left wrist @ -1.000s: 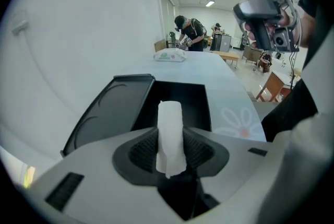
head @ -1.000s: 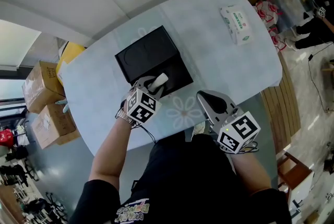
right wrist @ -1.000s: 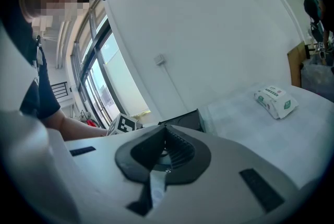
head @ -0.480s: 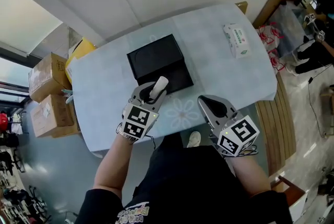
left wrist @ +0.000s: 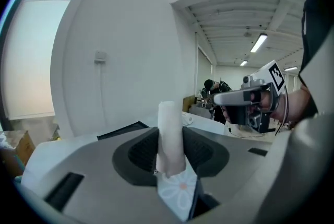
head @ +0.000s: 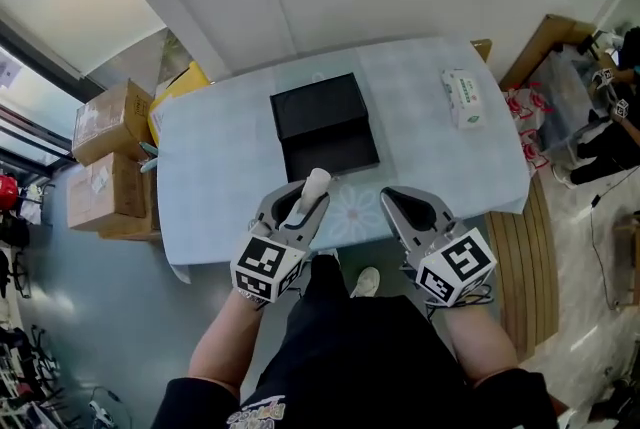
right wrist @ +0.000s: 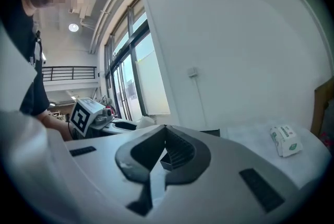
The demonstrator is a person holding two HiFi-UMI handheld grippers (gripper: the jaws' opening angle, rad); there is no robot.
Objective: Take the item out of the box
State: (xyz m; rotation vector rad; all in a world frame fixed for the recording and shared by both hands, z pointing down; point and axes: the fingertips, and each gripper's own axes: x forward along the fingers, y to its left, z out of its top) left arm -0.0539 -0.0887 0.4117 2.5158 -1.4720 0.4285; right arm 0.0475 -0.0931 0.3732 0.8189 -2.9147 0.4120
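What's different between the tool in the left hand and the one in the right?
The left tool grips a white roll between its jaws; the right tool holds nothing. The left tool's jaws stand apart around the roll; the right tool's jaws are closed together. Both hover at the near edge of the table.
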